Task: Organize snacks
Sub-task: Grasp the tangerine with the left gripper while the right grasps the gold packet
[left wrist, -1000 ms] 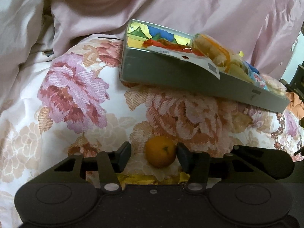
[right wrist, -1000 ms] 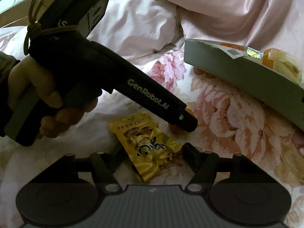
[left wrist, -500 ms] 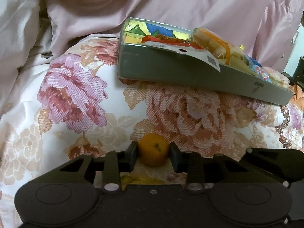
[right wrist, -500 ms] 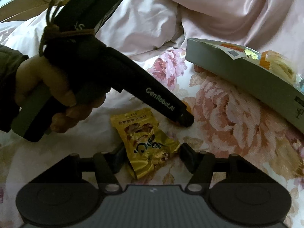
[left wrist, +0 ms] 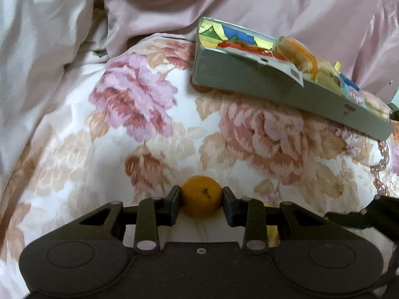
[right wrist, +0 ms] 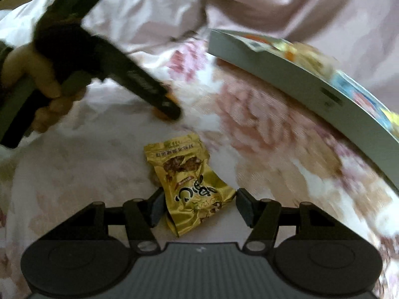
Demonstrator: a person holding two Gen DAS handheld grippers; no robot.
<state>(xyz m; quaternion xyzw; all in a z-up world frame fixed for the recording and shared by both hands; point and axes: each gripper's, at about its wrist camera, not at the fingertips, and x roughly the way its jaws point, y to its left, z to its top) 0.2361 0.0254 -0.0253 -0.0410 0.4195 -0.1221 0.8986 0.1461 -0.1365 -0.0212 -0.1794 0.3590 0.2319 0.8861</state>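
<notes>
A small orange [left wrist: 201, 196] sits pinched between both pads of my left gripper [left wrist: 201, 200], which is shut on it just above the floral bedspread. In the right wrist view, a gold snack packet [right wrist: 187, 183] lies on the bedspread between the fingers of my right gripper [right wrist: 199, 205], which is open around its lower half without squeezing it. The left gripper [right wrist: 174, 111], held by a hand [right wrist: 42, 87], appears blurred up and to the left there, with a sliver of orange at its tip. A grey tray [left wrist: 274, 84] with several colourful snacks lies beyond on the right.
The floral bedspread [left wrist: 139, 104] covers the whole near area. Crumpled pink bedding [left wrist: 154, 5] rises behind the tray and to the left. The grey tray's long wall [right wrist: 306, 92] runs diagonally across the right wrist view's upper right.
My left gripper closed from open onto the orange and now grips it. My right gripper advanced over the gold packet, so the packet now lies between its fingers.
</notes>
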